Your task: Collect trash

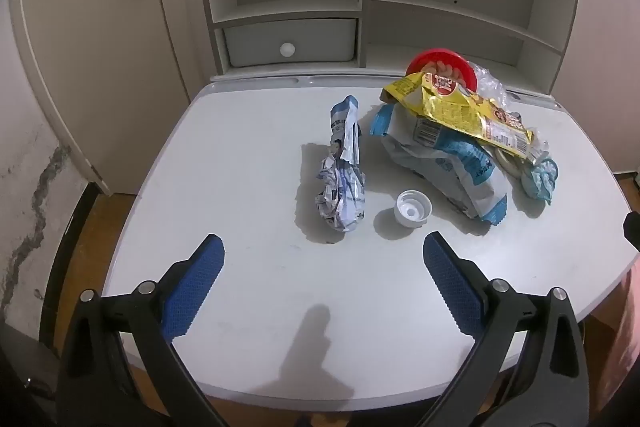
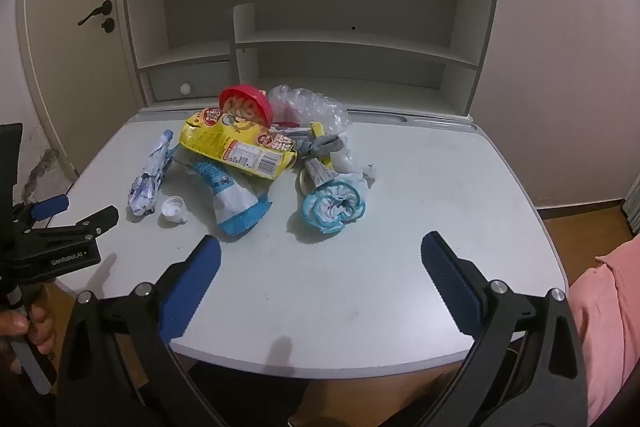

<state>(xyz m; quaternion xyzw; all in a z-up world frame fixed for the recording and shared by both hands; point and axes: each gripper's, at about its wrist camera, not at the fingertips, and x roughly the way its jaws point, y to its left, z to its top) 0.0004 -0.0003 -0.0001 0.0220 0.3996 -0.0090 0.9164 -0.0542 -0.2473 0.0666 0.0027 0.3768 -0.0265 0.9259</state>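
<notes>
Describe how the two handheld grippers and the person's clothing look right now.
Both the left gripper and the right gripper have black plastic linkage arms with silver pivot bolts and blue textured pads on the fingers. The left one's body bears white "GenRobot.AI" lettering in the right wrist view. A pink garment shows at the right edge.

Desk [image 1: 240, 287]: I see plain pale grey.
Snack bag [image 2: 240, 147]: yellow, red print, white barcode patch.
Bowl [image 2: 246, 103]: red rim.
Bottle cap [image 1: 412, 209]: white.
Crumpled wrapper [image 1: 342, 167]: white with blue print, I think.
Gripper pads [image 1: 192, 291]: textured blue on black arms.
</notes>
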